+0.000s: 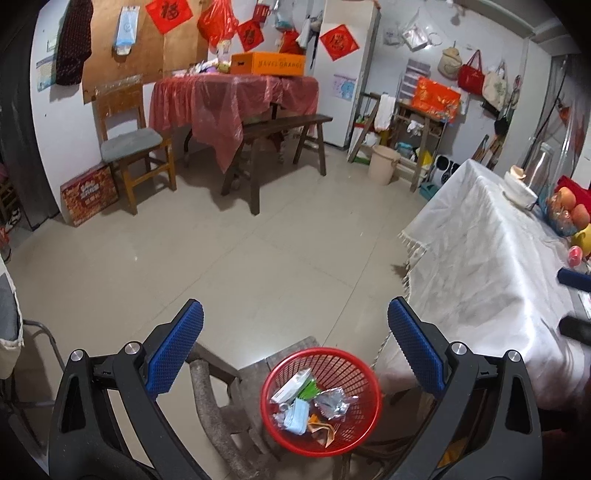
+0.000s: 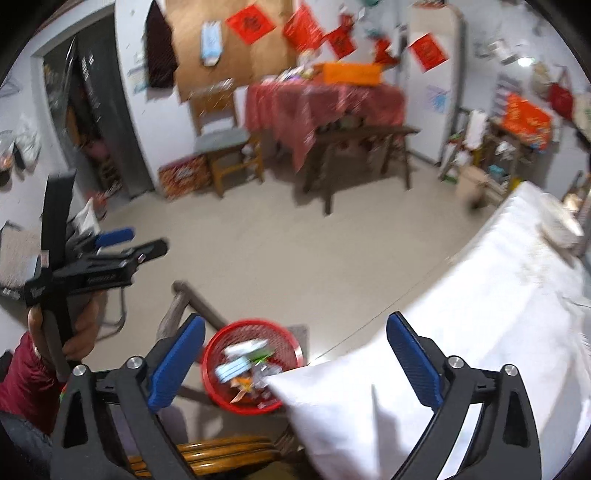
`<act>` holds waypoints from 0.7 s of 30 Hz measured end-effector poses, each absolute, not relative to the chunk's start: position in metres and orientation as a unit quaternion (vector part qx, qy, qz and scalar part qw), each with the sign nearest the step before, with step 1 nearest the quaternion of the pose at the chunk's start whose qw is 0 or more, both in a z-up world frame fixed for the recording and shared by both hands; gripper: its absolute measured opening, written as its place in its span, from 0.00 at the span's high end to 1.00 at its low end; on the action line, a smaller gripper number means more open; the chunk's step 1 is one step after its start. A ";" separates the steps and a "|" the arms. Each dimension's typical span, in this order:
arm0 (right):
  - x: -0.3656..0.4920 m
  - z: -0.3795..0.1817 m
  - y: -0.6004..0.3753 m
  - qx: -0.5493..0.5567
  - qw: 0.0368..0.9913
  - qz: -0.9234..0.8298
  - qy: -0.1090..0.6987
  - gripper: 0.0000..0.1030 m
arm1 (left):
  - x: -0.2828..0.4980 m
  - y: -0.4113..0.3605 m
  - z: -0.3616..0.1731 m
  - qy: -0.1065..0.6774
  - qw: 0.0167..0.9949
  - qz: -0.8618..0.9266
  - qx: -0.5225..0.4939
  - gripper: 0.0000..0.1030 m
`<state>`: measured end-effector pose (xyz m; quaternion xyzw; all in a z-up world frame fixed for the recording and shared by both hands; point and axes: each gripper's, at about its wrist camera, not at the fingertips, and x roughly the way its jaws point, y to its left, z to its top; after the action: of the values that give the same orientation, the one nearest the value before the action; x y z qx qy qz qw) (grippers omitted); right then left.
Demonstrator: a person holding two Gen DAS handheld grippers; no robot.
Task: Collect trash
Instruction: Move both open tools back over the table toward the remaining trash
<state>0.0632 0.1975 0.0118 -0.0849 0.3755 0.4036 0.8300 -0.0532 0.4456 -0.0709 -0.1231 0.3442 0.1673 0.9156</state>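
Trash [image 1: 314, 400] already lies in the one red basket [image 1: 364, 369] on the floor beside the white-clothed tabletop [image 1: 480, 266]. Both pairs of blue fingers [image 1: 177, 350] gape wide with nothing between them, the left gripper [image 1: 295, 347] and right gripper [image 2: 295, 354] hanging above the basket. I count roughly five pieces inside: wrappers, foil, a mask. Whether more waits on the tabletop, I cannot tell.

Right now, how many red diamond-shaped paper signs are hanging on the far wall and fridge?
3: one on the wooden board, one above the red-covered table, one on the white fridge. Hanging bags may hide others.
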 end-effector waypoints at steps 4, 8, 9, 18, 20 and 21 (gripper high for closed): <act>0.067 0.036 0.149 -0.066 0.878 0.352 0.319 0.06 | -0.058 0.427 -0.057 0.301 0.936 0.152 -0.105 0.07; 0.075 0.054 0.100 -0.054 0.909 0.298 0.286 0.06 | -0.065 0.407 -0.047 0.244 0.957 0.097 -0.124 0.07; 0.077 0.056 0.085 -0.044 0.916 0.283 0.280 0.06 | -0.063 0.399 -0.044 0.242 0.958 0.087 -0.125 0.07; 0.079 0.042 -0.054 0.104 0.940 0.238 0.220 0.06 | -0.028 0.309 -0.027 0.241 0.969 0.013 -0.060 0.06; 0.084 0.035 -0.080 0.124 0.939 0.214 0.239 0.06 | -0.015 0.283 -0.024 0.250 0.966 -0.024 -0.063 0.06; 0.086 0.031 -0.097 0.133 0.941 0.199 0.241 0.06 | -0.010 0.272 -0.024 0.251 0.965 -0.040 -0.065 0.06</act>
<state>0.0856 -0.0971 0.0311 0.1331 0.2414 0.1986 0.9405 -0.0099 0.2719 -0.0242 -0.0650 0.2515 -0.0395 0.9649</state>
